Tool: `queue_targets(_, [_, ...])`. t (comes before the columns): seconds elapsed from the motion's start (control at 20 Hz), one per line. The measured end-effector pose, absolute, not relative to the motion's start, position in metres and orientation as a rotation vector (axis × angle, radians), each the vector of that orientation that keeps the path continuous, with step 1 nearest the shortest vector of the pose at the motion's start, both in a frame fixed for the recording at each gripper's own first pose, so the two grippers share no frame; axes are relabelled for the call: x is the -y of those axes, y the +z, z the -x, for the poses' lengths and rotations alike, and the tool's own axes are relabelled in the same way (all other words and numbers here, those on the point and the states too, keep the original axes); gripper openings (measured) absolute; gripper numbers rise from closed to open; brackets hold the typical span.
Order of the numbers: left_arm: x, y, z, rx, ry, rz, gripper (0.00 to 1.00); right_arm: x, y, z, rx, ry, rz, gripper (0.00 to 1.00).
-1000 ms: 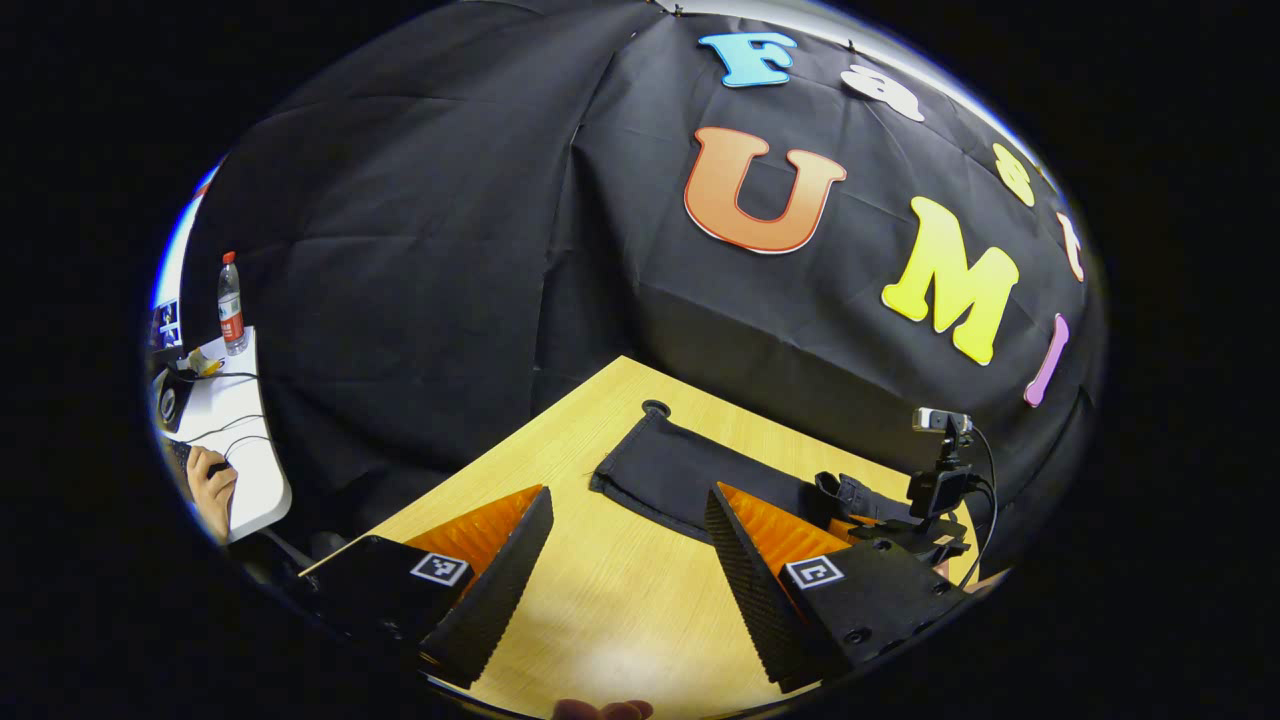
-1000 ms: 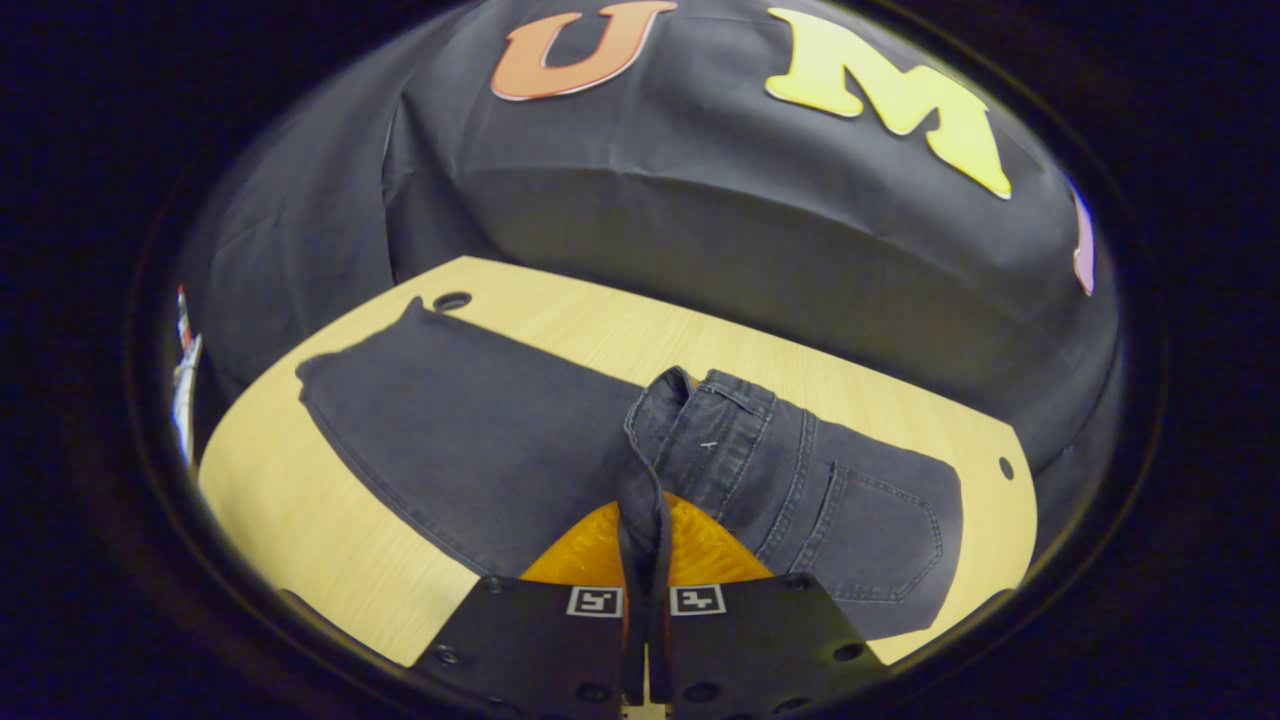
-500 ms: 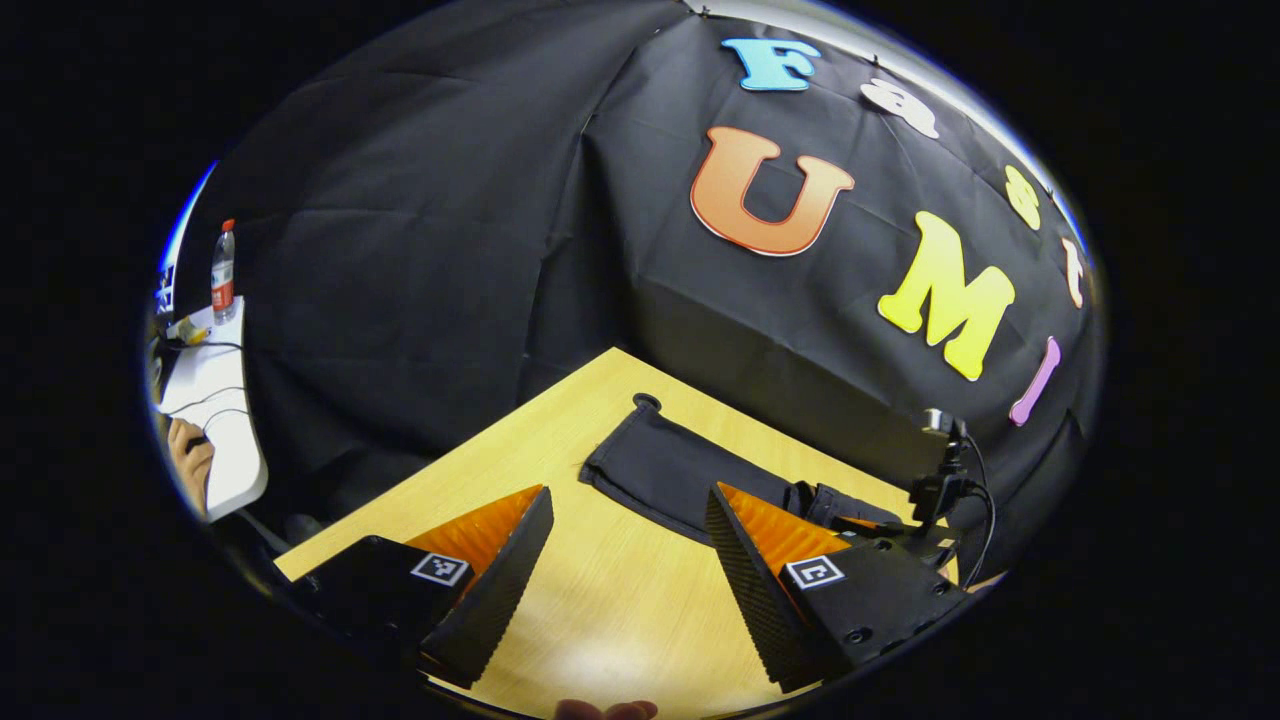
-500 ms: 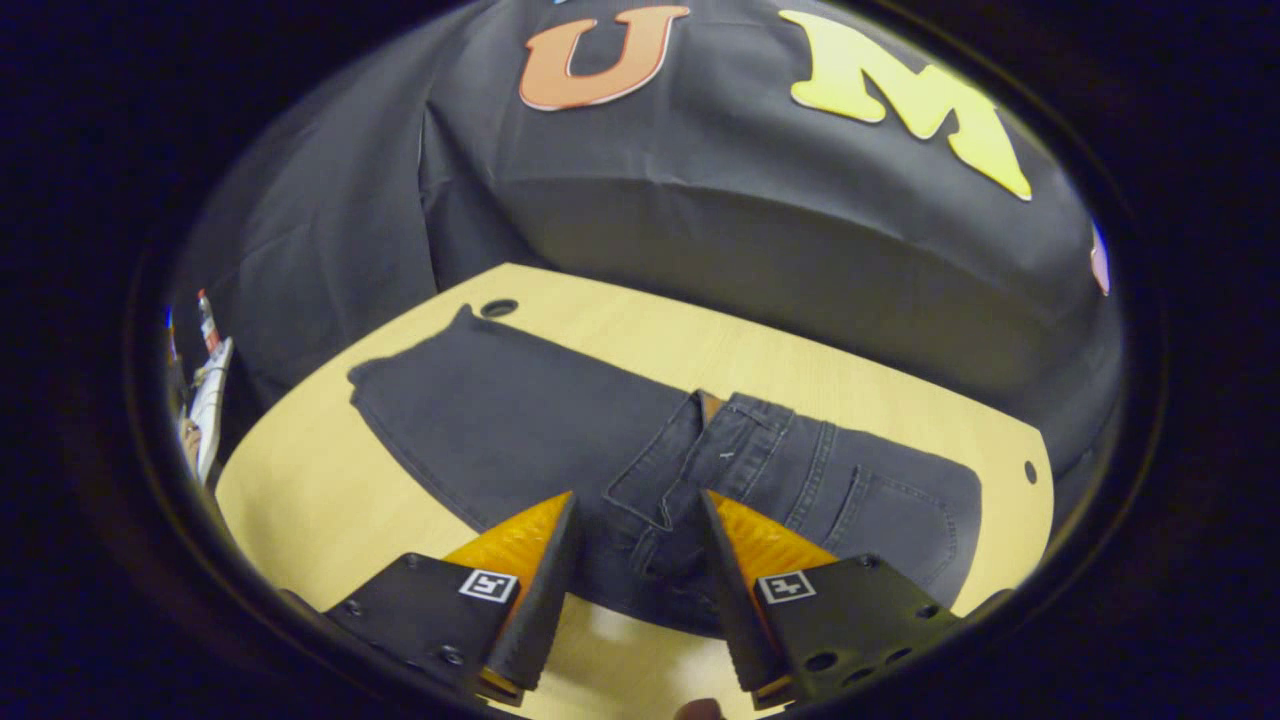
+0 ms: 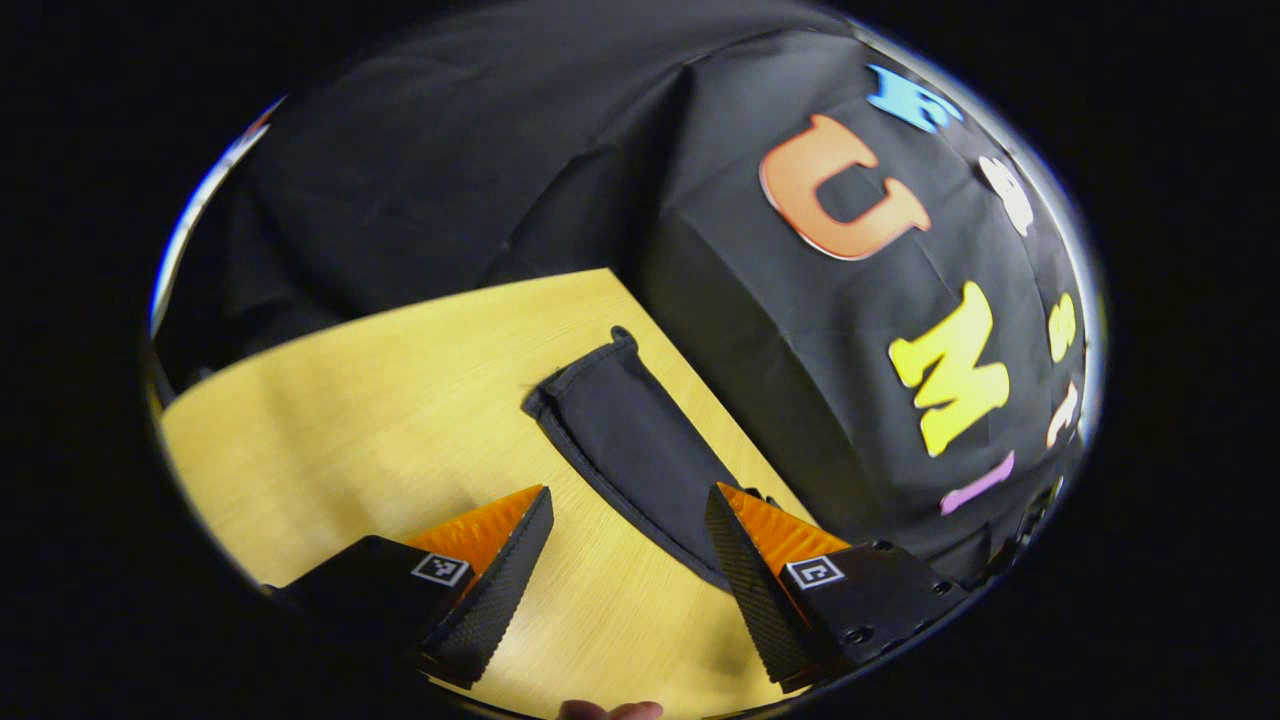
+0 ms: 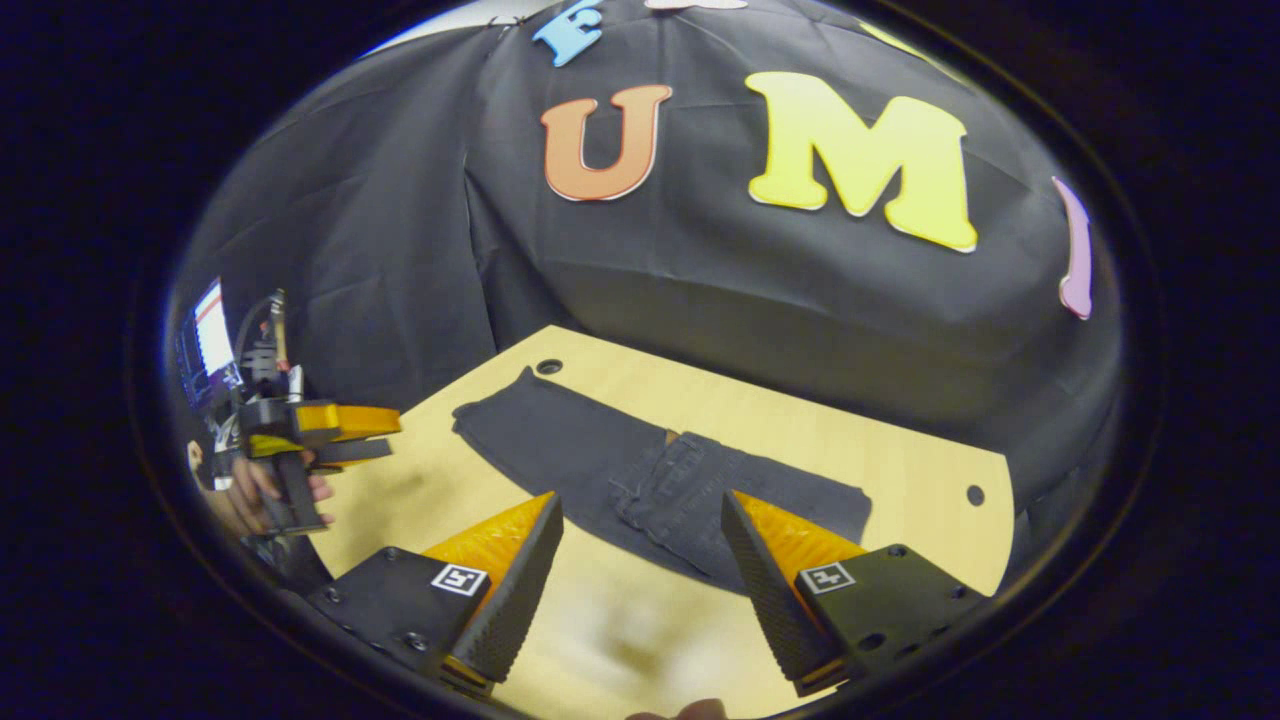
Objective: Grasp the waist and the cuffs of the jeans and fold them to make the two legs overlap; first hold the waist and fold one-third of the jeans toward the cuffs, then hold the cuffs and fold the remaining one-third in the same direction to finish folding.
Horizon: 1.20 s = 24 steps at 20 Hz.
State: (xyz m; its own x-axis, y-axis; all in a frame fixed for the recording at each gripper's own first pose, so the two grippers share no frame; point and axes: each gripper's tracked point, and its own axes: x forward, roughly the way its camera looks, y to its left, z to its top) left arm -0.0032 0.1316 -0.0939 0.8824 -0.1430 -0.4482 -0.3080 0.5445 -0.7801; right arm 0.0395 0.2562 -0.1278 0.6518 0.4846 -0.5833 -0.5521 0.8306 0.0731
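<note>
Right hand-held gripper [image 6: 640, 545] spread, empty, above the wooden surface [image 6: 900, 460]; dark jeans [image 6: 640, 470] lie flat just ahead of its fingers, waist folded over the legs. Left hand-held gripper [image 5: 628, 535] likewise spread; its right finger hides part of the leg.

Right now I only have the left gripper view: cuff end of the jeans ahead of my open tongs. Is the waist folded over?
Observer: Yes. In the right gripper view the waist lies flat on the legs of the jeans.
Operator: Is the right one holding it?
Observer: No. The right gripper is open and grips nothing; the folded part lies ahead of its tongs.
Operator: How does mine sit relative to the cuffs?
Observer: The left gripper, held in a hand, hangs beyond the cuffs, apart from them.
</note>
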Motion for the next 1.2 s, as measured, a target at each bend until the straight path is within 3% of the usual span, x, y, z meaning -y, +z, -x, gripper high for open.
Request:
queue_targets(0.3, [-0.152,-0.148,-0.052,-0.532,0.187,1.185,0.99,-0.172,-0.106,-0.032,-0.611,0.430,0.111,0.97])
queue_targets(0.5, [-0.162,-0.151,-0.082,-0.454,0.246,1.359,1.00,-0.133,-0.111,-0.028,-0.634,0.316,0.044,0.95])
queue_targets(0.85, [-0.169,-0.153,-0.103,-0.439,0.273,1.362,0.96,-0.105,-0.120,-0.027,-0.693,0.244,-0.057,0.95])
queue_targets(1.0, [-0.169,-0.165,-0.103,-0.445,0.305,1.381,0.79,-0.105,-0.122,-0.022,-0.698,0.248,-0.056,0.97])
queue_targets(1.1, [-0.169,-0.170,-0.108,-0.434,0.331,1.422,0.36,-0.101,-0.125,-0.017,-0.701,0.247,-0.042,0.99])
queue_targets(1.2, [-0.167,-0.172,-0.111,-0.432,0.326,1.430,0.23,-0.095,-0.126,-0.012,-0.705,0.239,-0.042,0.97])
